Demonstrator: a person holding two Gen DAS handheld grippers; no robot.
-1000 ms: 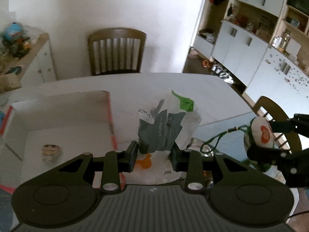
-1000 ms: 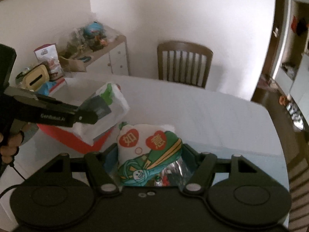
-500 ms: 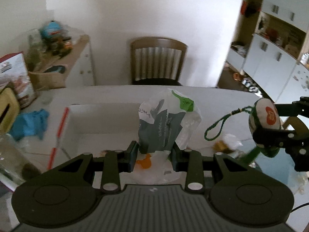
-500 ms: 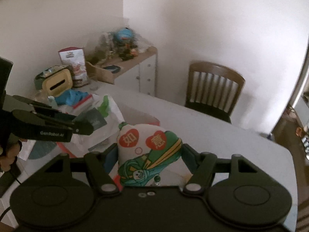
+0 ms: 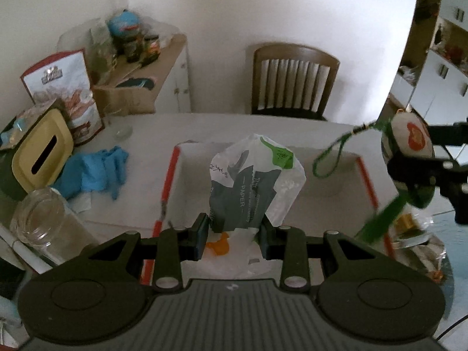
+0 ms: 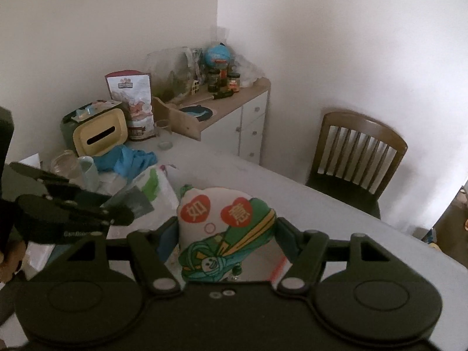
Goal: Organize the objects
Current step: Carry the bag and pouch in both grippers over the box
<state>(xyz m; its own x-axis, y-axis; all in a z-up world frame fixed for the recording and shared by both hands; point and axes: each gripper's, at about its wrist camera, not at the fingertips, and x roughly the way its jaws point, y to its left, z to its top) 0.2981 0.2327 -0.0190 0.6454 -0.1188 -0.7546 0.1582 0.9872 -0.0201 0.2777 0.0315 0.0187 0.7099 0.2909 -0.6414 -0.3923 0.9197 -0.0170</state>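
Above the open box (image 5: 365, 175) on the table (image 6: 321, 204), the left gripper (image 5: 232, 234) is clamping a paper packet (image 5: 254, 181) while the right gripper (image 6: 225, 234) is squeezing a stuffed charm (image 6: 225, 228); both look ready for lowering in and letting go. Only the left view is showing the box walls and the charm's green cord (image 5: 330, 158)

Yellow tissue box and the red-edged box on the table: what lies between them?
In the left wrist view, a crumpled blue cloth lies on the table between the yellow tissue box and the red-edged box.
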